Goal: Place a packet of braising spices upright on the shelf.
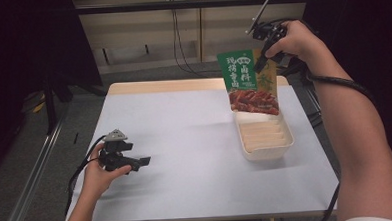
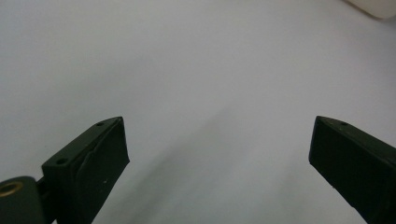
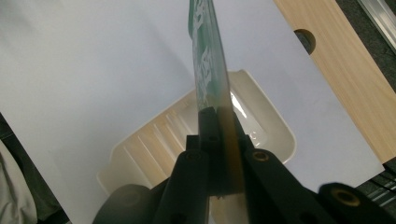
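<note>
A green sauce packet [image 1: 247, 80] with white characters and a picture of red meat hangs upright above the far end of a cream ribbed tray [image 1: 265, 137]. My right gripper [image 1: 262, 61] is shut on the packet's upper right edge, held high over the table's back right. In the right gripper view the packet [image 3: 208, 60] runs edge-on up from the closed jaws, with the tray [image 3: 275, 126] below. My left gripper [image 1: 142, 162] rests low on the table at the front left, open and holding nothing; its fingers [image 2: 100, 154] stand wide apart over bare white surface.
The white table top [image 1: 184, 126] has a wooden strip [image 1: 168, 85] along its far edge, with a round hole [image 3: 305, 40] in it. A cable [image 1: 343, 84] trails along the right forearm. Dark floor and a metal rail lie to the left.
</note>
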The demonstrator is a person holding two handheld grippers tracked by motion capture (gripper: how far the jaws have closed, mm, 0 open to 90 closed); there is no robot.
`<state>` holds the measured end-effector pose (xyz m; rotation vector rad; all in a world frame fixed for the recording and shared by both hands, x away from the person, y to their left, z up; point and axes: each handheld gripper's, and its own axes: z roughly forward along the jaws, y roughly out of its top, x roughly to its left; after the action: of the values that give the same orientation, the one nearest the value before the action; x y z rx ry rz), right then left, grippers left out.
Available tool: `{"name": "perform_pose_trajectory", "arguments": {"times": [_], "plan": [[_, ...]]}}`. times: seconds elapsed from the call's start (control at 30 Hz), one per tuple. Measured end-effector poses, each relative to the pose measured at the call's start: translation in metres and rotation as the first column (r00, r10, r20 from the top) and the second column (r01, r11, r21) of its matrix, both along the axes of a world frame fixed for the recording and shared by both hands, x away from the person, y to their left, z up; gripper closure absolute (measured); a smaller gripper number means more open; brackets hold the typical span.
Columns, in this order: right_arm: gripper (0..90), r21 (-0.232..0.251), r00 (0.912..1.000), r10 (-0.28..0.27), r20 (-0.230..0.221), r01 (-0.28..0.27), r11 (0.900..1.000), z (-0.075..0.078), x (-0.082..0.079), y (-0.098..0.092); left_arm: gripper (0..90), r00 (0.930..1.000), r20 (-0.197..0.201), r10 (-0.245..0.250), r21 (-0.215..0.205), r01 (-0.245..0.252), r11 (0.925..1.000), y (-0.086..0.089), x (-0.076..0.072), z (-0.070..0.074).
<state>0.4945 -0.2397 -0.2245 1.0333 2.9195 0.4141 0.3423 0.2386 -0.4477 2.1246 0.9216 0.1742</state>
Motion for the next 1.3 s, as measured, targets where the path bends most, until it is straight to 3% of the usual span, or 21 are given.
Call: {"name": "perform_pose_trajectory", "arguments": {"times": [0.23,0.47,0.97,1.13,1.3], "plan": [[90.0,0.021,0.9999,-0.009,0.007,0.009,1.000,-0.002,-0.001,-0.009,4.5,1.0000,0.000,-0.002,0.004,0.002,1.0000,-0.001,0.000,0.000],[90.0,0.005,0.9992,-0.037,0.012,0.037,0.999,-0.005,-0.001,-0.018,4.5,1.0000,-0.003,-0.005,0.000,0.005,1.0000,-0.002,0.000,-0.001],[90.0,0.027,0.9988,-0.046,0.016,0.046,0.999,-0.034,0.009,-0.021,4.6,0.9999,-0.008,-0.011,0.012,0.011,0.9999,-0.005,0.001,-0.002],[90.0,0.038,0.9972,-0.074,0.007,0.074,0.997,-0.048,0.007,-0.024,4.6,1.0000,-0.006,-0.004,0.013,0.004,0.9999,-0.005,0.000,-0.002],[89.3,0.035,0.9951,-0.099,0.004,0.098,0.995,-0.049,0.003,-0.029,4.7,1.0000,-0.007,-0.004,0.004,0.004,1.0000,-0.006,-0.002,-0.003]]}}
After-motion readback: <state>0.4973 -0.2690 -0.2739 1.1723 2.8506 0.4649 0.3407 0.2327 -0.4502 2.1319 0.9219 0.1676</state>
